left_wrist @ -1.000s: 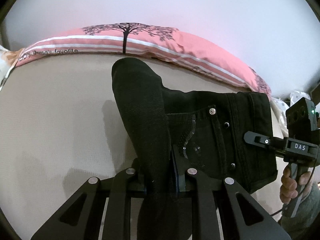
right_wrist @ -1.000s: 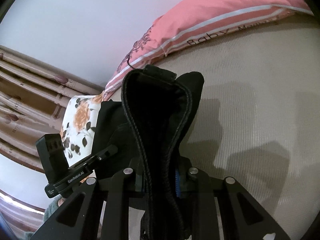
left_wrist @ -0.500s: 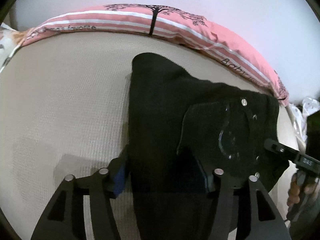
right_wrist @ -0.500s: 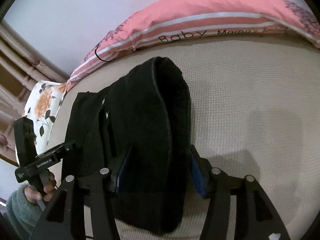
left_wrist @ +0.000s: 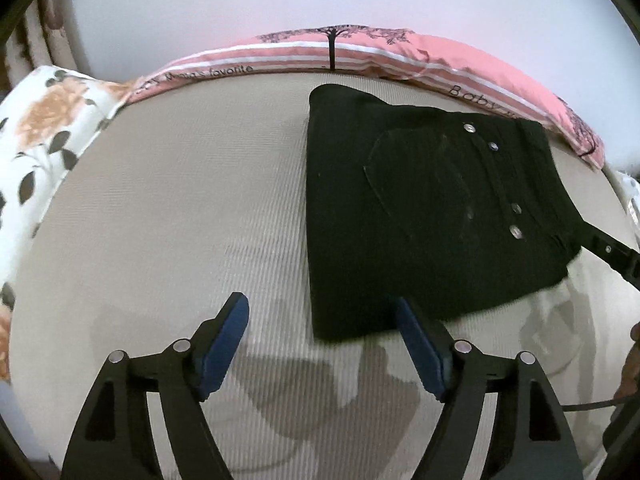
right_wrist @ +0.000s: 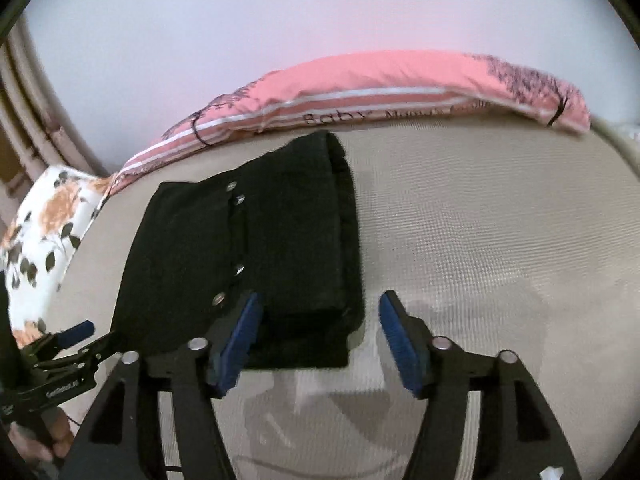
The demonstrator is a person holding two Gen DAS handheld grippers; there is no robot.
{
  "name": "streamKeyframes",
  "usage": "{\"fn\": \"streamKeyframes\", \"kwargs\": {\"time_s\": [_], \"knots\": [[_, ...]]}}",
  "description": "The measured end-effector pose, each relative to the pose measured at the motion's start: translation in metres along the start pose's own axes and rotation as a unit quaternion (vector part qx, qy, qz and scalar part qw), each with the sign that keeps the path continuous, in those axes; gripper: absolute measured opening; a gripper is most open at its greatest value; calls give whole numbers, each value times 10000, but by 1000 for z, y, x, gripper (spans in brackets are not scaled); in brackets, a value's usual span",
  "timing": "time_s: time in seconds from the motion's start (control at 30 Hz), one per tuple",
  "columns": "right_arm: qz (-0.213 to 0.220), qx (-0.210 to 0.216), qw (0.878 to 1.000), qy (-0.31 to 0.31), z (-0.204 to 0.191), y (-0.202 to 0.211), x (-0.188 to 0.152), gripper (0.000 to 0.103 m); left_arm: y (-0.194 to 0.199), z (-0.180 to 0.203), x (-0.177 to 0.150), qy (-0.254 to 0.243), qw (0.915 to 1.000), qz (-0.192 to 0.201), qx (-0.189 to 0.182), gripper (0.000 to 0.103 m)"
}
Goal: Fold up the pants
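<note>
The black pants [left_wrist: 424, 216] lie folded into a flat stack on the beige mattress [left_wrist: 180, 208], with metal buttons facing up. They also show in the right wrist view [right_wrist: 248, 264]. My left gripper [left_wrist: 322, 332] is open and empty, just in front of the stack's near left corner. My right gripper [right_wrist: 320, 324] is open and empty, its jaws either side of the stack's near right corner. The right gripper's finger [left_wrist: 608, 250] shows at the right edge of the left wrist view. The left gripper [right_wrist: 76, 340] shows at the lower left of the right wrist view.
A pink striped pillow [left_wrist: 360, 52] with a tree print lies along the far edge of the mattress, also in the right wrist view [right_wrist: 400, 84]. A floral pillow [left_wrist: 44, 120] lies at the left. A pale wall stands behind.
Both grippers have opened and let go of the pants. The pants have dropped flat onto the mattress as a folded stack. Both grippers have drawn back toward me.
</note>
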State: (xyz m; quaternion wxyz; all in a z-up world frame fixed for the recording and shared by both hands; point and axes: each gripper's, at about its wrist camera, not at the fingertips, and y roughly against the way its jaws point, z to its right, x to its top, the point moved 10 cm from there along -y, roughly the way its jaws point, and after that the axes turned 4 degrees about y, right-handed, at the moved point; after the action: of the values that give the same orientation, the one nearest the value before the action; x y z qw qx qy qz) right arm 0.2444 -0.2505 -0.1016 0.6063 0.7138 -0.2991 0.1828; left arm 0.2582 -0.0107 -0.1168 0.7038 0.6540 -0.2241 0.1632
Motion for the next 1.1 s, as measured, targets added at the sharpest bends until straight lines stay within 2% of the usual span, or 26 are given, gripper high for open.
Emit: {"fn": "streamKeyframes", "kwargs": {"time_s": [0.13,0.27,0.4,0.73,0.9,1.1], "knots": [[74,-150,9994,314,-25,17,-13,72,14,1,-15,-54,9999,22,95,78],[171,-189,9986,456,-45,29,-23,83,25,-6,-28,75,9999,52,130,78],[162,-220,9975,649,-62,39,-33,86,34,-15,-41,175,9996,64,218,78],[137,-384,9969,666,-72,51,-53,88,49,-18,-54,70,9988,211,425,78],[142,-532,9960,698,-73,57,-60,89,45,-16,-61,68,9990,130,422,78],[158,-521,9963,672,-76,60,-62,89,41,-14,-66,99,9993,62,362,78]]}}
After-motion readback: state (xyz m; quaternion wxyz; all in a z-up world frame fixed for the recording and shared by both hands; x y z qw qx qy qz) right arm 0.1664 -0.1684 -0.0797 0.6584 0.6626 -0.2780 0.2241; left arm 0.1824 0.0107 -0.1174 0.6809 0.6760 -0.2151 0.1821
